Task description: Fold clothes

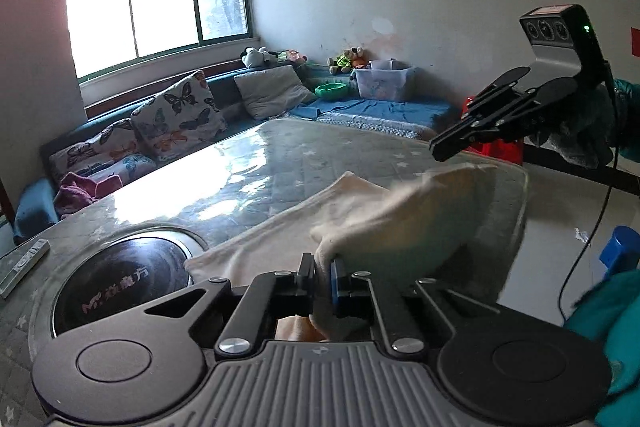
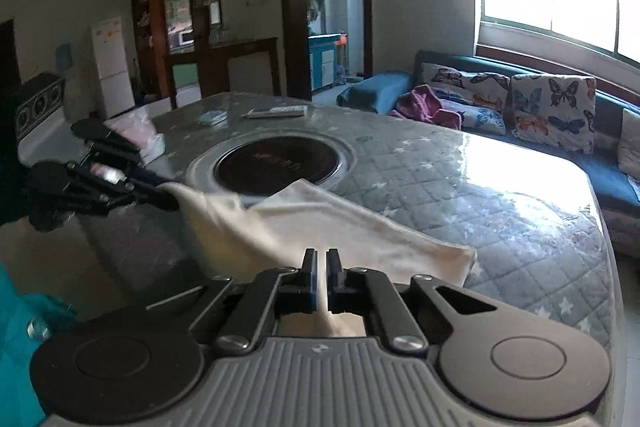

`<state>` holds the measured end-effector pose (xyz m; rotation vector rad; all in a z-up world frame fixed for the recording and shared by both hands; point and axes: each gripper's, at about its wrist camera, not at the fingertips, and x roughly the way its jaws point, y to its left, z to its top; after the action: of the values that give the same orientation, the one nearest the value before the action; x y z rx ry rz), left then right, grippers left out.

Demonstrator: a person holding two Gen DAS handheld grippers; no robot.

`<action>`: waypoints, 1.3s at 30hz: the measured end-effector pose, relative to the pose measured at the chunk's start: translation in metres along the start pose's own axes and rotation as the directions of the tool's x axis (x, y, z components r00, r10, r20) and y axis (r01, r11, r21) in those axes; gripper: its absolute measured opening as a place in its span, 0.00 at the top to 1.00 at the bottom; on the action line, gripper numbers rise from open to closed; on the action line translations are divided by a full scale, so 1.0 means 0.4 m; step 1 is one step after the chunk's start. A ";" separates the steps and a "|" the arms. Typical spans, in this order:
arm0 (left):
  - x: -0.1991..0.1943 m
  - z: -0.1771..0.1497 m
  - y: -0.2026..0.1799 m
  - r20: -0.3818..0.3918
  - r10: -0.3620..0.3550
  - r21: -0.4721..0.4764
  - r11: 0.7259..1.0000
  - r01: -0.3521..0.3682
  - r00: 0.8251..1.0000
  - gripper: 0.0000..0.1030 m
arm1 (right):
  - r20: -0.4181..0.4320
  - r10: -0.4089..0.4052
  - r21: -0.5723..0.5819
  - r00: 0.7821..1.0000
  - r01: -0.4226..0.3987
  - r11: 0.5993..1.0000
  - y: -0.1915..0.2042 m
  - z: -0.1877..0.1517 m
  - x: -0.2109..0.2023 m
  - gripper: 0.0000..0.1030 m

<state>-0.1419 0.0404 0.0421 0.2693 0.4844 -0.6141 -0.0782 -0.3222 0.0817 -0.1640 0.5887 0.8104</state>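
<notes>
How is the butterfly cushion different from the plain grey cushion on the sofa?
The butterfly cushion is covered in colourful butterflies, while the grey cushion has no pattern. The butterfly cushion sits under the window, along the sofa's long side; the grey cushion leans nearer the corner, close to the stuffed toys. Both are squarish and propped against the sofa back.

Left wrist: low over worktop (image 1: 280,163), facing window at 11 o'clock, right gripper (image 1: 444,147) at 2 | Right wrist: close above cloth (image 2: 340,227), facing doorway at 12, left gripper (image 2: 168,201) at 9 | Shared: worktop, hotplate (image 2: 276,163), sofa (image 1: 120,135)
</notes>
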 end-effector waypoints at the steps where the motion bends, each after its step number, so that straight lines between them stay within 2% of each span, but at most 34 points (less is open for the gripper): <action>1: 0.009 0.001 0.006 -0.005 -0.002 -0.001 1.000 0.002 1.000 0.92 | -0.016 0.016 0.027 1.000 -0.015 1.000 -0.017 0.005 0.016 0.96; 4: 0.036 0.004 0.024 -0.021 -0.008 -0.005 1.000 0.008 1.000 0.92 | -0.054 0.045 0.079 0.998 -0.040 0.996 -0.053 0.005 0.046 0.92; 5: 0.041 0.003 0.027 -0.027 -0.011 -0.004 1.000 0.010 1.000 0.92 | -0.073 0.061 0.087 0.996 -0.054 0.995 -0.062 0.001 0.055 0.87; 6: 0.044 -0.001 0.025 -0.035 -0.013 -0.004 1.000 0.013 0.999 0.92 | -0.092 0.067 0.095 0.993 -0.058 0.994 -0.069 -0.008 0.066 0.73; 7: 0.047 -0.003 0.024 -0.044 -0.014 -0.007 1.000 0.013 0.999 0.92 | -0.107 0.065 0.107 0.992 -0.054 0.993 -0.075 -0.017 0.075 0.69; 10: 0.054 -0.007 0.022 -0.060 -0.015 -0.012 1.000 0.014 0.998 0.92 | -0.128 0.133 0.203 0.983 -0.106 0.973 -0.102 -0.042 0.091 0.68; 12: 0.057 -0.007 0.022 -0.064 -0.015 -0.013 1.000 0.014 0.998 0.92 | -0.126 0.207 0.275 0.970 -0.166 0.947 -0.117 -0.053 0.090 0.57; 17: 0.065 -0.007 0.022 -0.073 -0.016 -0.014 1.000 0.015 0.997 0.92 | -0.130 0.314 0.362 0.941 -0.250 0.898 -0.118 -0.084 0.074 0.51; 20: 0.069 -0.007 0.022 -0.078 -0.016 -0.014 1.000 0.015 0.997 0.92 | -0.151 0.330 0.349 0.932 -0.262 0.900 -0.095 -0.095 0.078 0.53; 22: 0.076 -0.001 0.029 -0.075 -0.008 -0.013 1.000 0.007 0.997 0.92 | -0.172 0.335 0.332 0.926 -0.266 0.905 -0.081 -0.099 0.087 0.62; 24: 0.083 0.007 0.038 -0.069 0.004 -0.010 1.000 -0.005 0.998 0.92 | -0.193 0.340 0.315 0.920 -0.270 0.910 -0.066 -0.103 0.096 0.85; 26: 0.091 0.015 0.047 -0.064 0.015 -0.008 1.000 -0.016 0.998 0.92 | -0.196 0.329 0.296 0.924 -0.264 0.918 -0.054 -0.098 0.095 0.92; 33: 0.118 0.045 0.079 -0.045 0.055 0.000 0.998 -0.055 0.997 0.92 | -0.109 0.186 0.139 0.976 -0.170 0.976 -0.060 0.000 0.078 0.93; 39: 0.221 0.095 0.152 -0.034 0.116 -0.032 0.993 -0.117 0.993 0.92 | -0.089 0.088 0.049 0.992 -0.084 0.995 -0.127 0.097 0.172 0.93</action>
<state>-0.0288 0.0310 0.0355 0.2737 0.5055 -0.4883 0.0124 -0.2998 0.0715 -0.1352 0.7035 0.8756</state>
